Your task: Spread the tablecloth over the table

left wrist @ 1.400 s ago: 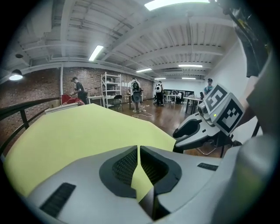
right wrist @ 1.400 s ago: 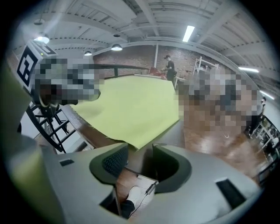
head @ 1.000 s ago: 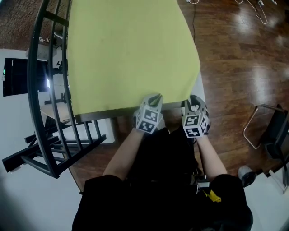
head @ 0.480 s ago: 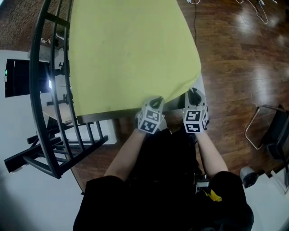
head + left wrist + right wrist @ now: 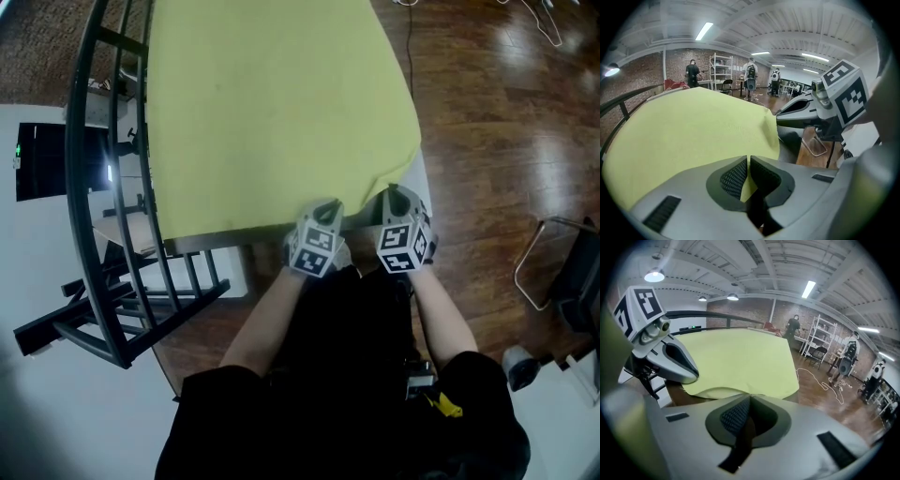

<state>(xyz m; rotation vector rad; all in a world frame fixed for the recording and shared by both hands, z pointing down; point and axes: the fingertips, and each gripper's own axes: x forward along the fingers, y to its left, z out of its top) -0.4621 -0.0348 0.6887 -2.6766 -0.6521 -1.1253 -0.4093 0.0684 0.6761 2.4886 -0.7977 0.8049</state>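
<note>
Left of the table (image 5: pixel 211 244): black metal rack (image 5: pixel 94 187), clear of the work.

Across the table top: yellow-green tablecloth (image 5: pixel 272 103), lying flat over most of it, draped past the table's right edge, near hem just at the table's near edge with the grey rim bare below.

At the table's near edge: left gripper (image 5: pixel 747 161), jaws almost together, clamped on a thin fold of the hem, yellow visible in the slit.

Just right of that, toward the table's near right corner: right gripper (image 5: pixel 749 397), jaws just now closed fully, nipping the hem at the very tips; hem arched up off the table between the two holds.

Beyond the table's right edge: wooden floor (image 5: pixel 487 141).

Probably light, thin and limp. No stiffness to carry a push, so only pulling will work. Likely to wrinkle, sag between holds and slide askew on a smooth top. Best held at the hem, holds spread toward the table's two near corners, drawn evenly. Shallow tip bite on the right liable to slip.
</note>
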